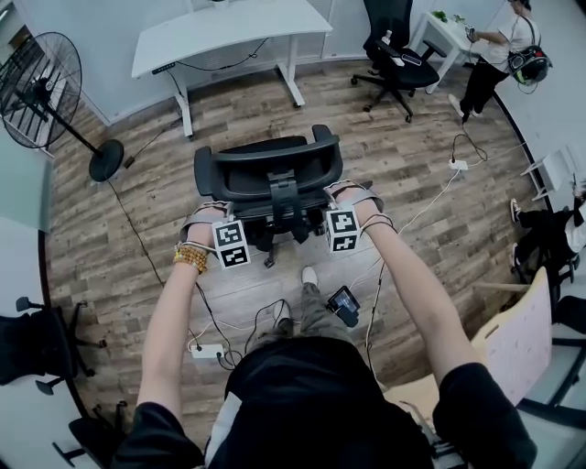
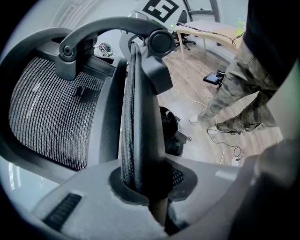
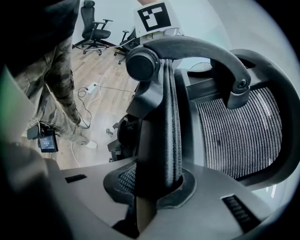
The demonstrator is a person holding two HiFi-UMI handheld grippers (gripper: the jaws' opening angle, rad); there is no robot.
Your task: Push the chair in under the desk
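Observation:
A black mesh office chair point(image 1: 265, 169) stands on the wood floor with its back toward me. It faces a white desk point(image 1: 229, 27), and bare floor lies between the two. My left gripper point(image 1: 209, 215) is shut on the left edge of the chair back point(image 2: 136, 117), whose frame sits pinched between the pads point(image 2: 143, 187). On the opposite side my right gripper point(image 1: 352, 194) is shut on the right edge of the chair back point(image 3: 164, 117), gripped the same way point(image 3: 154, 187). The mesh panel point(image 2: 47, 112) fills the side of each gripper view.
A standing fan point(image 1: 41, 87) is at the far left. A second black chair point(image 1: 394, 55) and a person point(image 1: 494, 55) are beyond the desk's right end. A power strip point(image 1: 209, 351) and cables lie by my feet. Another cable point(image 1: 439, 188) crosses the floor on the right.

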